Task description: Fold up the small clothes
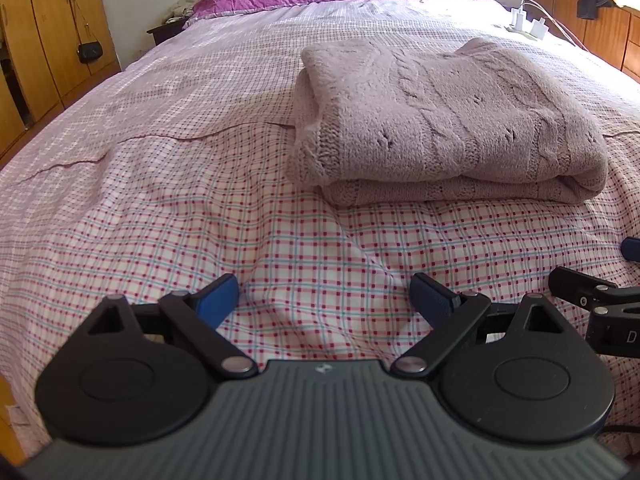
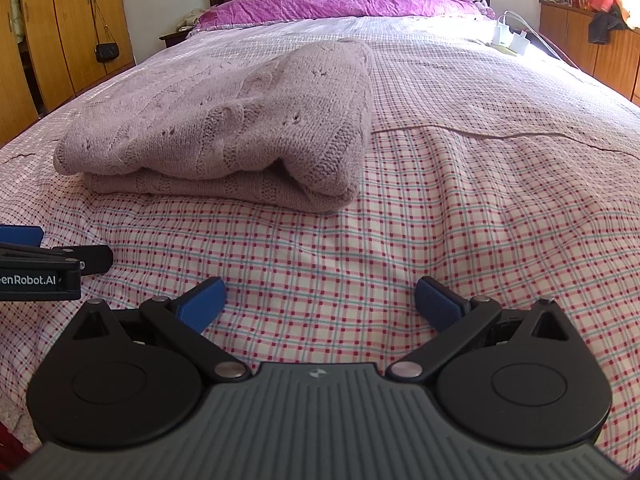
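Bedroom: your work lies on a bed point(image 1: 160, 184) under a pink-and-red checked bedspread, with wooden wardrobes to one side.
Sweater: the mauve cable-knit sweater point(image 1: 440, 120) sits folded in a thick stack on the bedspread, ahead of both grippers, right of centre in the left wrist view and left of centre in the right.
Feel: you can expect it to be soft, bulky and limp; the fuzzy knit should grip well, and its layers will likely slide apart if you lift only the top one.
Hold: if it needs tidying, pinch the rolled near fold or a ribbed corner through all layers, one gripper at each end.
Progress: it looks folded already, so little seems left.
Left gripper point(image 1: 324, 300): jaws spread wide, nothing between them, low over bare bedspread and apart from the sweater.
Right gripper point(image 2: 320, 304): jaws likewise wide and empty, just beside the left.
Beyond: a magenta quilt point(image 2: 340, 2) lies at the headboard, white chargers point(image 2: 510, 38) near the far edge, well apart from the sweater.
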`<state>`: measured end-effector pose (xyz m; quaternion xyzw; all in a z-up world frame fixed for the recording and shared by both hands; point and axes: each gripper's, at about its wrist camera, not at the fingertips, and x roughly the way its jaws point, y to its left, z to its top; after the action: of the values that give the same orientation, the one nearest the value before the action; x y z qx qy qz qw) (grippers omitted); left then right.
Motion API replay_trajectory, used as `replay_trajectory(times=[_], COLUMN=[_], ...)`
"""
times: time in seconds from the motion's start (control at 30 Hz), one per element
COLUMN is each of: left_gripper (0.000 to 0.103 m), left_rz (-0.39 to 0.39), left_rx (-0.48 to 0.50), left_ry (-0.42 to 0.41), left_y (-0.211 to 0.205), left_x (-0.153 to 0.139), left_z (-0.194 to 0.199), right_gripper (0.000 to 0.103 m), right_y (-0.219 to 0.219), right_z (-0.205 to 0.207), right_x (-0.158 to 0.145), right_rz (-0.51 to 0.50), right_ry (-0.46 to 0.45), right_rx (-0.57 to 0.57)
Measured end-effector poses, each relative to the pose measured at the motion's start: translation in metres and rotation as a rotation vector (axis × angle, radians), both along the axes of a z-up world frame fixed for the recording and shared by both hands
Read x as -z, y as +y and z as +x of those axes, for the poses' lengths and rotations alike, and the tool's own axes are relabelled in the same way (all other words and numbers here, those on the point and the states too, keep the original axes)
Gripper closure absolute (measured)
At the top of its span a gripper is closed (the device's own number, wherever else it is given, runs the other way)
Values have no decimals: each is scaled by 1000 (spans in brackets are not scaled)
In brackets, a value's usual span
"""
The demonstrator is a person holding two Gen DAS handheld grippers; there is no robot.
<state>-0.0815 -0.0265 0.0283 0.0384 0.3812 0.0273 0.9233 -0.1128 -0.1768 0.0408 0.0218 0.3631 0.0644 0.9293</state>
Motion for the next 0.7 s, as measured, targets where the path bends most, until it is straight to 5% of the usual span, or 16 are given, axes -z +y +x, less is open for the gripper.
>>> replay_trajectory(times=[0.7], left_gripper=[9], left_rz=[2], left_rx=[5], left_ry=[-3], left_y=[0], left_x=[1], left_z=[0], right_gripper=[0], right_y=[2], right_z=[1], right_x=[2], right_rz=[-11], right_ry=[3], right_rx=[4])
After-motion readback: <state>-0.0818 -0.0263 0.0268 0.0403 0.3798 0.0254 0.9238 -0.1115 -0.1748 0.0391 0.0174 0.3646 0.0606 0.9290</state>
